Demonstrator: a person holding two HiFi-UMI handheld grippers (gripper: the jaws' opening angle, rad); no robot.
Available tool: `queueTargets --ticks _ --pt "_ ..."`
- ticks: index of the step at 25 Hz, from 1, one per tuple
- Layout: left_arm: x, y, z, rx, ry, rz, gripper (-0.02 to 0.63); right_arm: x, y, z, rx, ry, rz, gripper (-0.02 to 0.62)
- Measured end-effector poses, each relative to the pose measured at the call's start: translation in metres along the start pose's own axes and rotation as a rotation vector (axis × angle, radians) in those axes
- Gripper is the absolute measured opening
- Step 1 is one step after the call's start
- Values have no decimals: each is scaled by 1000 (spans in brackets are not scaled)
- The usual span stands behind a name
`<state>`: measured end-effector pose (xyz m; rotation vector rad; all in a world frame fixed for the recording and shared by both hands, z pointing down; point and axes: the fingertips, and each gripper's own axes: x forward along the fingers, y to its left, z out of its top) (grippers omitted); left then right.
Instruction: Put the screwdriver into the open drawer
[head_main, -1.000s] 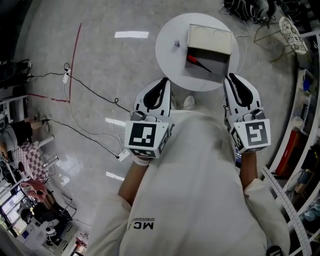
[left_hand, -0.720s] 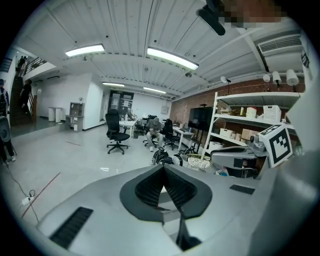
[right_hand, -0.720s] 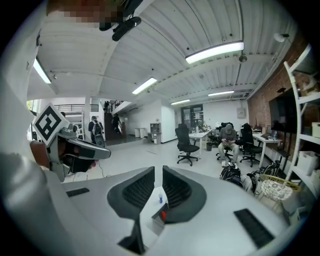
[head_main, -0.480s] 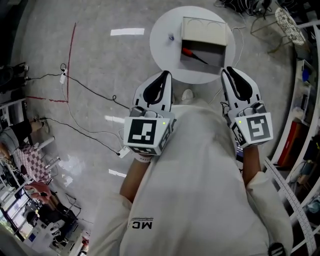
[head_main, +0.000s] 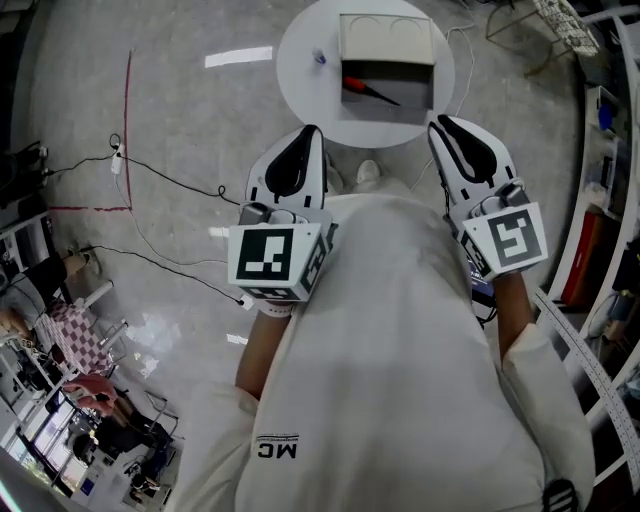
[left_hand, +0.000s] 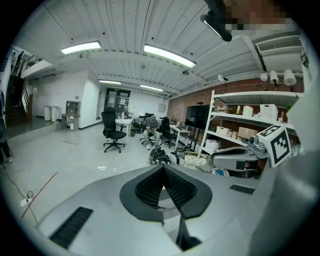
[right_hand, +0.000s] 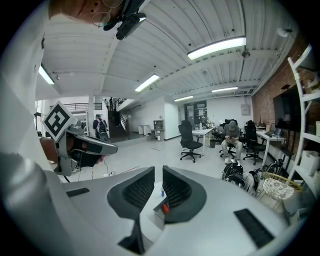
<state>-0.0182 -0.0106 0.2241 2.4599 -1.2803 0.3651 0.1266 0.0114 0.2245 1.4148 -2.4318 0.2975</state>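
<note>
Screwdriver (head_main: 357, 87), red handle, lies inside the open drawer (head_main: 416, 86) on the round worktop (head_main: 300, 60). Left gripper (head_main: 309, 131) fingers clenched, empty. Right gripper (head_main: 441, 122) fingers a slit apart, empty. Both hover at the worktop's near edge. Shirt (head_main: 400, 350) print: "MC".

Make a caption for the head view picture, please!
Left gripper and right gripper held high above the round table, screwdriver lying in the open drawer.

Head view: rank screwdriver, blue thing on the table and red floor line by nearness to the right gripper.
1. Screwdriver, in the drawer, left of the right gripper.
2. Blue thing, left on the table.
3. Red floor line, far left.
</note>
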Motion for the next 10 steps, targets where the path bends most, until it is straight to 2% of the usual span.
queueTargets --ticks 10 --pt "3 -12 0 13 11 -12 11 -10 -7 1 47 -23 -29 106"
